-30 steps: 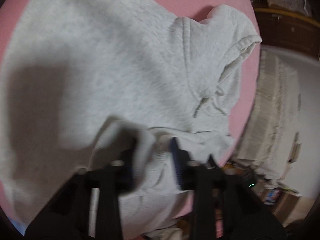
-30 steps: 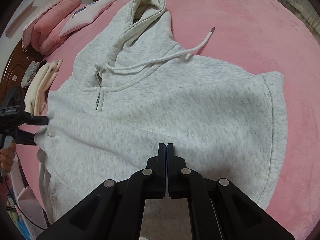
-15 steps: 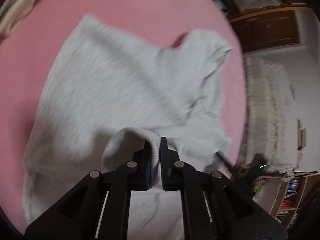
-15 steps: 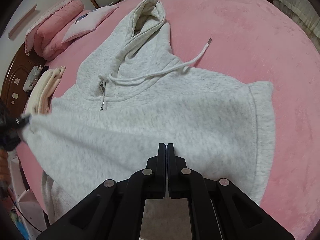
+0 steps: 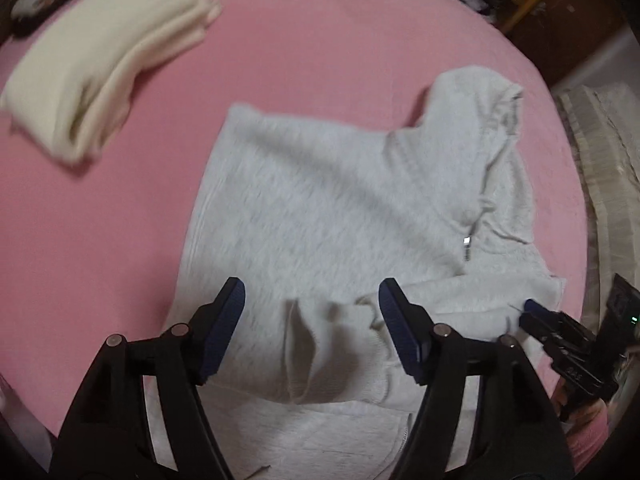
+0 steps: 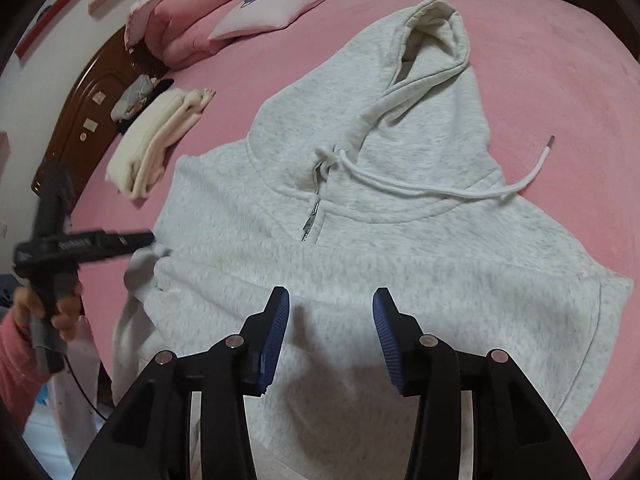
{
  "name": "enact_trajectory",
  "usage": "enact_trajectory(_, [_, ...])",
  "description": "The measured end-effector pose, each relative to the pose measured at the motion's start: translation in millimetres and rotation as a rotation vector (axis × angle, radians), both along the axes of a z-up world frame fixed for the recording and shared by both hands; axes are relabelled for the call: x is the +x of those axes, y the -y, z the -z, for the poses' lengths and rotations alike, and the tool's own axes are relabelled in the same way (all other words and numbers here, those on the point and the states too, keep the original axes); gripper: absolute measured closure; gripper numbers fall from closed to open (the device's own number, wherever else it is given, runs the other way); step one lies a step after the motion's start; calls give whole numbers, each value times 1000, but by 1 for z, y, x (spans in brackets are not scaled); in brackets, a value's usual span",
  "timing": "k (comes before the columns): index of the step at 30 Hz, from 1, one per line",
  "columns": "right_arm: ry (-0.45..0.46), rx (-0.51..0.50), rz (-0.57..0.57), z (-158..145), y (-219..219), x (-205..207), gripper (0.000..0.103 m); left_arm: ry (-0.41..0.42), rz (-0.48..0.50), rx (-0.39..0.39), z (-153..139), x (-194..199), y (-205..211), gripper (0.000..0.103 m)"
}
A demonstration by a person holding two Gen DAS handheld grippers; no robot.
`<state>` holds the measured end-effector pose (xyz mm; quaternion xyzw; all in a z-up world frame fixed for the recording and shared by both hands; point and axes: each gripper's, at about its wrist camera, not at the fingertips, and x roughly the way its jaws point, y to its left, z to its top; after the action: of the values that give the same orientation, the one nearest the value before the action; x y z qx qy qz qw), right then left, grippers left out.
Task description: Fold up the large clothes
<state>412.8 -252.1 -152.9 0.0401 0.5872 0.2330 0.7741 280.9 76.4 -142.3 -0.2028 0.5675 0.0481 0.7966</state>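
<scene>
Broadly, pink bed (image 6: 560, 60) fills room; pink pillows (image 6: 192, 32) near dark wooden headboard (image 6: 80, 120), cream folded garment (image 5: 96, 68) aside. Grey hoodie (image 6: 360, 240) lies flat on bed, under both tongs. Left tongs (image 5: 312, 328) and right tongs (image 6: 330, 336) just opened, gaping, holding nothing.

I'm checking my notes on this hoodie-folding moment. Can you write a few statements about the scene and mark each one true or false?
1. The grey hoodie lies on a pink bedspread. True.
2. The right gripper is clamped on the fabric. False: its jaws stand open, having just opened.
3. The left gripper is open above a folded-over sleeve cuff. True.
4. A folded cream garment lies on top of the hoodie. False: it lies beside it, apart.
5. The white drawstring is tied in a bow. False: it trails loose.
</scene>
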Motion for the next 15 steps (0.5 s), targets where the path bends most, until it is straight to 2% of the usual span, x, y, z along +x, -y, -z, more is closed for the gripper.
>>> enact_trajectory(2, [-16,13,8,2,0,-4,59,35,98,-70,-12,18,5,36])
enact_trajectory(3, [-19,14,12,3,0,-7,59,39,177,-130,-14,29,12,36])
enact_trajectory(5, [-18,13,25,4,3,-12,59,-3,291,-184,-10,50,26,37])
enact_trajectory(7, [-22,13,40,6,11,-17,59,-58,407,-192,-2,70,43,39])
enact_trajectory(8, [-24,11,47,7,15,-19,59,-84,452,-184,6,77,50,45])
enact_trajectory(9, [-25,8,55,8,18,-21,59,-118,493,-179,13,82,55,46])
enact_trajectory(13, [-35,-12,108,10,40,-35,59,-237,584,-242,43,95,66,51])
enact_trajectory(15, [-39,-28,130,12,50,-42,59,-276,627,-237,55,98,71,51])
